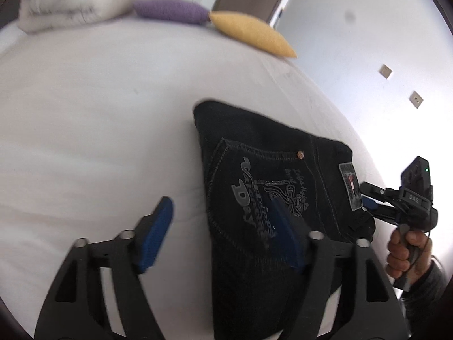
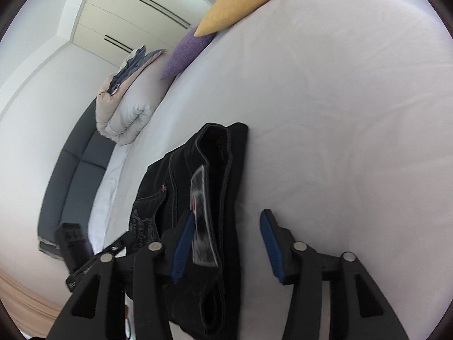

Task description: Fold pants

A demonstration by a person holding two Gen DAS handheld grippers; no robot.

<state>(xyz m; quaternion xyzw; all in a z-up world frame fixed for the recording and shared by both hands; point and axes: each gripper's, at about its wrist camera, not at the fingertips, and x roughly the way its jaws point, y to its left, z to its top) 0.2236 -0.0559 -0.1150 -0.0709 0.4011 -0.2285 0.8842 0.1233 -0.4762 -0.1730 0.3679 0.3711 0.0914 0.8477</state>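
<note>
Black jeans [image 1: 271, 198] lie folded into a compact stack on the white bed sheet [image 1: 99, 127], so the folding looks nearly done.
The left gripper [image 1: 223, 232] hovers wide open, empty, over the stack's near edge, back pocket just ahead; the right gripper [image 2: 226, 240], also spread and holding nothing, straddles the waistband end beside the label [image 2: 202, 221]. Perhaps only smoothing remains.
</note>
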